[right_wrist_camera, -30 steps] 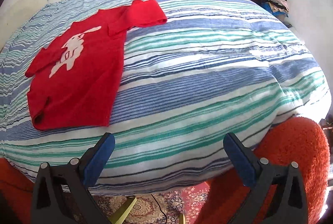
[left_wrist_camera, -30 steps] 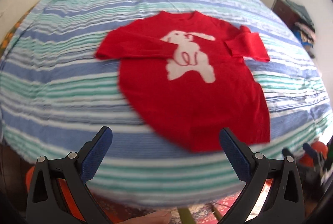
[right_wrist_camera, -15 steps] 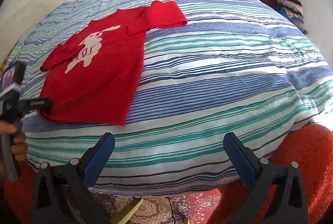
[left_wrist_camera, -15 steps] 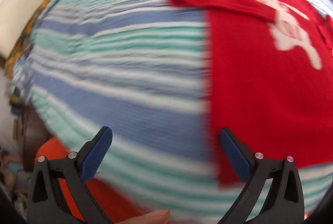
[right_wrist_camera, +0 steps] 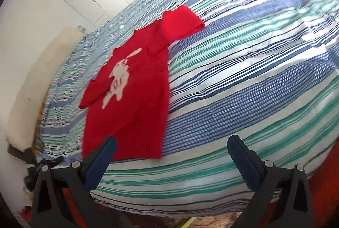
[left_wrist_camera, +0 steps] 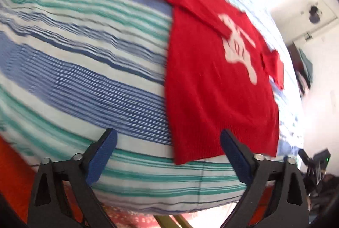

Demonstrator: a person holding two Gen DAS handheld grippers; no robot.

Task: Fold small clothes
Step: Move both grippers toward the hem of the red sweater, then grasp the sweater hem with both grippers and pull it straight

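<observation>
Both grippers angle down over the near edge of the striped bed, by the red sweater's hem.

The left gripper (left_wrist_camera: 168,151) has wide jaws that are closing, with the hem's corner and bare cover between them, no pad pressing on cloth. The right gripper (right_wrist_camera: 171,156) stands open over the cover, nothing gripped. The red sweater (right_wrist_camera: 135,100) lies flat on the striped bed (right_wrist_camera: 254,84), white rabbit facing up, one sleeve folded across the chest, the other bunched at the shoulder.

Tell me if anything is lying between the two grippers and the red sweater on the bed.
Nothing visible is. The red sweater lies flat on the striped bedspread; the left gripper, jaws closing, straddles its hem corner, and the right gripper faces the other corner.
</observation>
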